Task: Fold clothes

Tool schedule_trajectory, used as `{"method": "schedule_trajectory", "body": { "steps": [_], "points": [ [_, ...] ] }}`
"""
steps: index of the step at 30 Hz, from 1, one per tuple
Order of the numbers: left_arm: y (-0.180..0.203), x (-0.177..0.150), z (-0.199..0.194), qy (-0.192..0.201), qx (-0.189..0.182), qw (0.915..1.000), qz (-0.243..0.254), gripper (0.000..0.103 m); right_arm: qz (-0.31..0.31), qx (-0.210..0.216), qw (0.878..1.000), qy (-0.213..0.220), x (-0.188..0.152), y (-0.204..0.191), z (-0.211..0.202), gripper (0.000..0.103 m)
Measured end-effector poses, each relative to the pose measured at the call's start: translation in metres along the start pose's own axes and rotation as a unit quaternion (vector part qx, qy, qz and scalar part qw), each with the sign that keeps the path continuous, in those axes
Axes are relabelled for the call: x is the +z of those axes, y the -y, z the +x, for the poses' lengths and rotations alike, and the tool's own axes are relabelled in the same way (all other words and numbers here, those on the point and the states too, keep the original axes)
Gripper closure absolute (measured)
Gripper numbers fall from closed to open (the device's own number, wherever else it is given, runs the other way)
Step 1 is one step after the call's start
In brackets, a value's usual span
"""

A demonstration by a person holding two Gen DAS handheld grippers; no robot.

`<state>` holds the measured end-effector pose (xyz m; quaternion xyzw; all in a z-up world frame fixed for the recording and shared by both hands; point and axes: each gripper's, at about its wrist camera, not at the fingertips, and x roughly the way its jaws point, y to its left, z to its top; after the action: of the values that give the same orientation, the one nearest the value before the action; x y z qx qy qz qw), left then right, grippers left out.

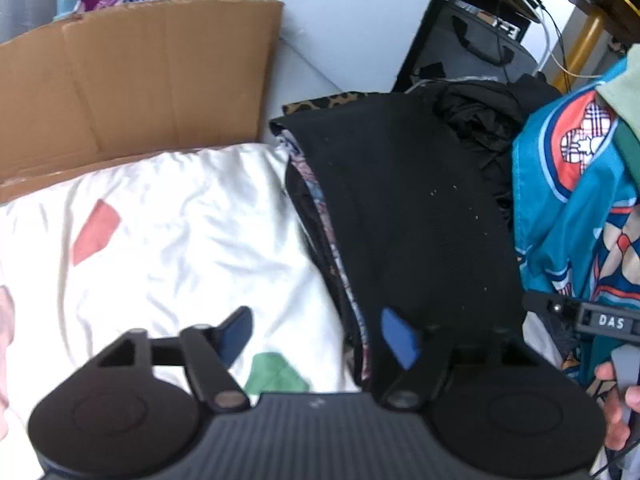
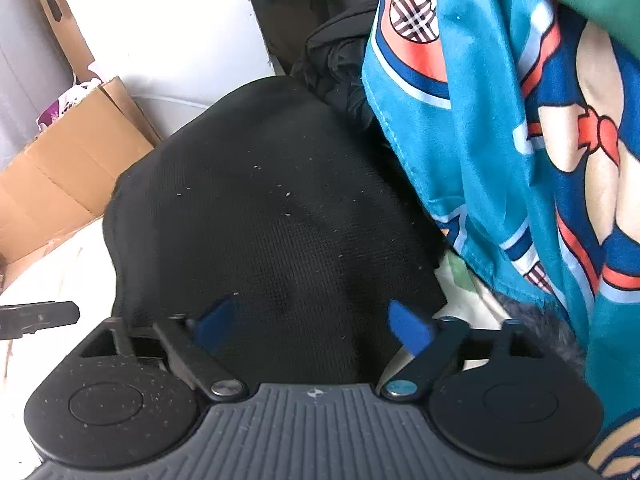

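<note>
A folded black garment lies on top of a stack of folded clothes, whose patterned edges show at its left side. In the right wrist view the same black garment fills the middle. My left gripper is open above the stack's near left edge, with nothing between its blue pads. Over the near part of the black garment my right gripper stands open, nothing gripped. A teal patterned cloth hangs at the right, seen close up as the teal cloth in the right wrist view.
The stack rests on a white sheet with coloured patches. A cardboard box stands behind it at the left, a dark crumpled garment behind the stack. The other gripper's tip and a person's fingers show at the right.
</note>
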<state>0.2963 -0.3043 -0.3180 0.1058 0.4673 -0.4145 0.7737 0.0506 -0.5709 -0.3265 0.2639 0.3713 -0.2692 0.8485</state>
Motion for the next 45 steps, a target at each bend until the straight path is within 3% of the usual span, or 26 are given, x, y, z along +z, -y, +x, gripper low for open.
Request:
{"method": "schedule_trajectory", "body": {
  "steps": [1,7,21,30,45],
  "points": [
    [-0.001,0.001,-0.005,-0.004,-0.001,1.0,-0.002,0.01,0.002,0.001,1.0,-0.006,0.001,-0.003,-0.004,0.006],
    [0.005,0.014,-0.043,-0.029,0.017,0.9994,0.003,0.004,0.009,0.013,0.999,-0.038,0.009,-0.02,-0.029,0.004],
    [0.019,0.043,-0.176,-0.042,0.064,0.9963,-0.037,0.001,0.03,0.004,0.997,-0.064,0.044,-0.052,-0.127,0.001],
    [0.032,0.05,-0.266,-0.034,0.099,0.9933,-0.048,0.001,0.02,0.026,0.998,-0.047,0.059,-0.078,-0.192,0.001],
    [0.033,0.016,-0.379,-0.027,0.128,0.9883,-0.079,0.001,-0.016,0.039,0.997,-0.07,0.092,-0.103,-0.265,0.001]
  ]
}}
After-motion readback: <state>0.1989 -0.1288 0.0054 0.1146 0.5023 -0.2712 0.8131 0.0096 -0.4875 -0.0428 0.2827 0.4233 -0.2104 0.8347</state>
